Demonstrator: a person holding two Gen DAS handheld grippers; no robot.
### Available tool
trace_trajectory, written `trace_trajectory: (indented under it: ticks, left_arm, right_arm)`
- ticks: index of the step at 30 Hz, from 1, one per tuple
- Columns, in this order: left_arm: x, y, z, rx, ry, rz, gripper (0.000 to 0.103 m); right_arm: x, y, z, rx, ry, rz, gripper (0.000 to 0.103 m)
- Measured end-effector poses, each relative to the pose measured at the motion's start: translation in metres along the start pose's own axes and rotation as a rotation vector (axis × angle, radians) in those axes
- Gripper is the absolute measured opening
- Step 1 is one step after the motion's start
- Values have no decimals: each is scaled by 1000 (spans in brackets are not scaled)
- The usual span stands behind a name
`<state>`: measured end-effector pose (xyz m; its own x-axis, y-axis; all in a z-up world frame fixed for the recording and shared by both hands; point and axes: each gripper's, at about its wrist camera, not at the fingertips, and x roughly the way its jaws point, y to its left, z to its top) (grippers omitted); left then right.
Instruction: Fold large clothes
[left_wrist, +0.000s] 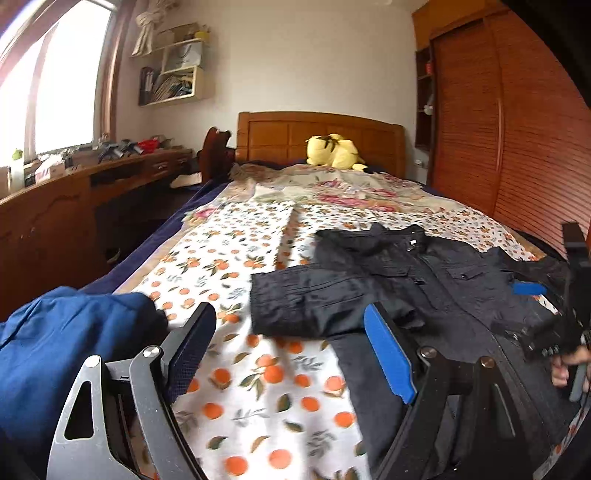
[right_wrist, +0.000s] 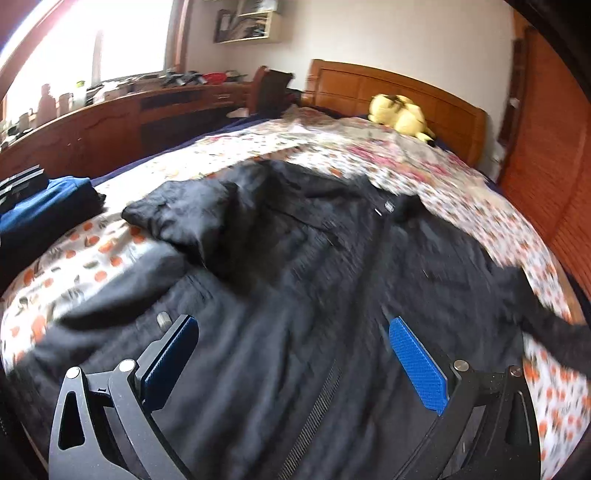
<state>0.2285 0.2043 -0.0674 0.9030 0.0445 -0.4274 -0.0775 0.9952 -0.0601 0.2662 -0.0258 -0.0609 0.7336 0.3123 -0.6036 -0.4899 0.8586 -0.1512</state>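
A black jacket (left_wrist: 417, 288) lies spread on the bed, front up, its left sleeve folded across the chest; it fills the right wrist view (right_wrist: 295, 280). My left gripper (left_wrist: 291, 332) is open and empty, above the sheet at the jacket's left edge. My right gripper (right_wrist: 291, 343) is open and empty, just above the jacket's lower body near the zipper. It also shows at the right edge of the left wrist view (left_wrist: 554, 295), over the jacket's right side.
A blue garment (left_wrist: 62, 343) lies at the bed's near left. The orange-print sheet (left_wrist: 236, 258) covers the bed. A yellow plush toy (left_wrist: 334, 151) sits by the headboard. A wooden desk (left_wrist: 74, 206) stands left, a wardrobe (left_wrist: 517, 129) right.
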Motion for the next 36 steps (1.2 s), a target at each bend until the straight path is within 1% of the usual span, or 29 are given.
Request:
trace_trajectory:
  ticks: [3, 6, 8, 9, 11, 12, 14, 16, 17, 18, 20, 23, 25, 27, 29, 30, 31, 33, 36]
  left_arm:
    - [-1, 14, -2, -21, 5, 11, 83]
    - [-5, 29, -4, -53, 2, 22, 83]
    - [-6, 34, -5, -65, 1, 26, 83]
    - [-5, 36, -6, -69, 3, 32, 83]
    - [-3, 40, -9, -77, 7, 34, 83]
    - [-2, 41, -11, -82, 12, 28, 83]
    - [2, 39, -14, -76, 27, 17, 83]
    - [6, 36, -17, -60, 40, 15, 83]
    - [6, 35, -18, -59, 41, 10, 83]
    - [8, 33, -20, -59, 44, -1, 83]
    - [8, 29, -19, -60, 41, -23, 83]
    - [10, 22, -19, -59, 40, -40, 83]
    - [11, 16, -19, -54, 39, -54, 83]
    - [13, 11, -19, -51, 43, -63, 83]
    - [15, 6, -19, -48, 51, -74, 83]
    - [16, 4, -19, -46, 54, -76, 83]
    - [17, 2, -19, -43, 58, -78, 83]
    - [19, -1, -19, -36, 63, -77, 83]
    - [22, -4, -18, -31, 68, -78, 83]
  right_arm:
    - [23, 18, 29, -45, 24, 58, 100]
    - [59, 37, 59, -70, 76, 126, 96]
    - [81, 43, 74, -69, 111, 144, 89]
    - [93, 45, 81, -68, 132, 149, 87]
    - [115, 47, 89, -71, 187, 164, 77]
    - [127, 47, 89, -81, 223, 164, 73]
    - [147, 48, 89, -105, 287, 156, 54]
    - [152, 45, 89, -119, 290, 164, 41]
    - [150, 44, 91, -118, 279, 171, 28]
    - [147, 41, 94, -112, 262, 177, 22]
    - [139, 35, 99, -111, 233, 171, 15]
    - [121, 22, 106, -94, 174, 143, 11]
    - [109, 6, 109, -73, 123, 94, 10]
    - [102, -11, 109, -36, 93, 40, 10]
    - [105, -32, 102, 7, 115, -81, 11]
    - [106, -40, 96, 28, 136, -109, 11]
    - [110, -49, 90, 48, 163, -118, 11]
    - [116, -57, 80, 64, 192, -105, 11]
    - [115, -58, 70, 37, 192, -99, 13]
